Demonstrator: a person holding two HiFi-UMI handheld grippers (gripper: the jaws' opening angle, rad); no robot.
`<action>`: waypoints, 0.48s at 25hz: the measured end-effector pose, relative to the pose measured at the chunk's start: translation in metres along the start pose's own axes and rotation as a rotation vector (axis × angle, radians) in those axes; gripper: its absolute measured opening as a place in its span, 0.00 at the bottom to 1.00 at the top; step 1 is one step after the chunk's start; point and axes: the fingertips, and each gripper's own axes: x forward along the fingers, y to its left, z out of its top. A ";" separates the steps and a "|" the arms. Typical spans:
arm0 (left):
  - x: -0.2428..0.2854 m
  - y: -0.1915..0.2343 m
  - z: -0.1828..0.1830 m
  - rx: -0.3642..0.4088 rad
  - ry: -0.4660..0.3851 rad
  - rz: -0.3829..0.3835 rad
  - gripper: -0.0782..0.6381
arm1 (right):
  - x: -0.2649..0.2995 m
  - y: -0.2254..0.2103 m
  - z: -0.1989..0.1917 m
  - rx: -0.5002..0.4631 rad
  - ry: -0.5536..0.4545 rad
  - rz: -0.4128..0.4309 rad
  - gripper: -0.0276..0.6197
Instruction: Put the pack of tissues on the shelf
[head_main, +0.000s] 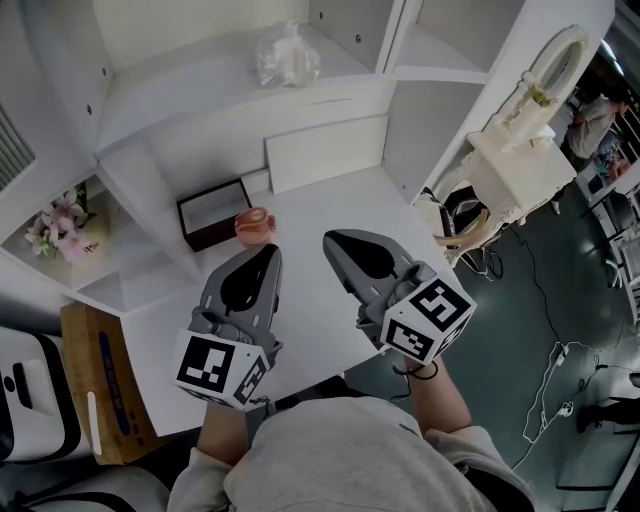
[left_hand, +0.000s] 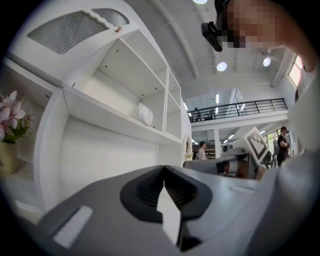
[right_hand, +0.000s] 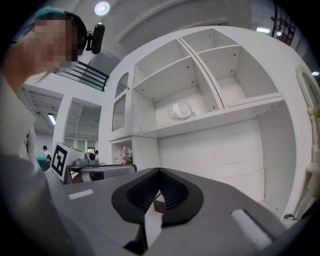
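Note:
The pack of tissues (head_main: 285, 55), clear-wrapped and white, lies on an upper shelf (head_main: 200, 85) of the white cabinet, apart from both grippers. It also shows as a pale lump, the tissue pack (left_hand: 145, 114) in the left gripper view and the tissue pack (right_hand: 181, 110) in the right gripper view. My left gripper (head_main: 268, 252) and right gripper (head_main: 330, 240) hover side by side above the white desk (head_main: 330, 210), pointing level at the cabinet. Both are shut with nothing in them. The left gripper (left_hand: 163, 169) and the right gripper (right_hand: 159, 171) show jaws meeting at the tips.
A black open box (head_main: 214, 212) and a pinkish round object (head_main: 254, 224) sit on the desk just beyond the left gripper. A white panel (head_main: 325, 152) leans at the back. Pink flowers (head_main: 58, 228) stand in a left side shelf. A cardboard box (head_main: 105, 385) sits below left.

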 end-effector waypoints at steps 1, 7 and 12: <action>0.000 0.000 0.000 0.002 -0.001 0.001 0.11 | -0.001 0.000 0.000 0.001 -0.001 0.000 0.04; -0.001 -0.002 0.001 0.003 0.000 0.001 0.11 | -0.002 0.002 0.000 0.003 0.000 0.002 0.04; -0.002 -0.005 0.002 0.001 -0.001 -0.003 0.11 | -0.004 0.004 0.001 -0.002 0.002 0.002 0.04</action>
